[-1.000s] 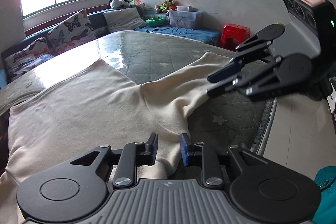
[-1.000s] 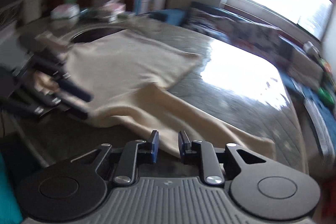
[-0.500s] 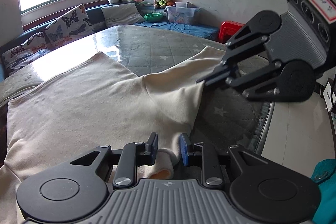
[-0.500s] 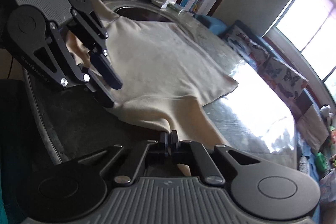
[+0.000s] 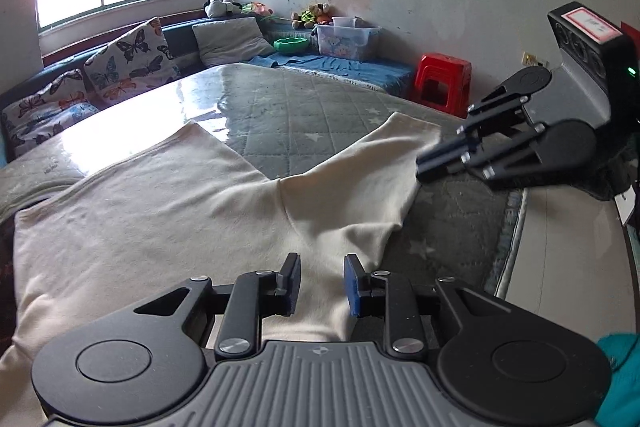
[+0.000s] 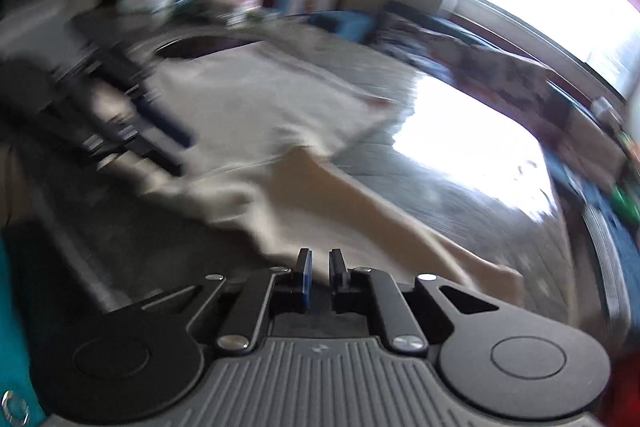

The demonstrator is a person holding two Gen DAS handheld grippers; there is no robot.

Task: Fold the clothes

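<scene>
A cream long-sleeved garment [image 5: 152, 211] lies spread on a grey quilted mattress [image 5: 304, 107]. One sleeve [image 5: 380, 163] runs out to the right. My left gripper [image 5: 322, 281] is open and empty, low over the cloth near the sleeve's root. My right gripper [image 5: 424, 167] shows at the right of the left wrist view, by the sleeve's edge. In the blurred right wrist view the right gripper [image 6: 319, 273] has a narrow gap between its fingers with nothing in it, just above the sleeve [image 6: 360, 203]. The left gripper [image 6: 160, 131] shows there at the left.
Butterfly cushions [image 5: 128, 63] and a grey pillow [image 5: 232, 39] line the far side under the window. A clear plastic box [image 5: 346, 41] and a red stool [image 5: 442, 83] stand past the mattress. The mattress edge and floor [image 5: 560, 267] are at the right.
My right gripper was shut half a second ago and now stands slightly apart, moved back off the sleeve. The sleeve lies flatter. My left gripper stays open over the cloth.
</scene>
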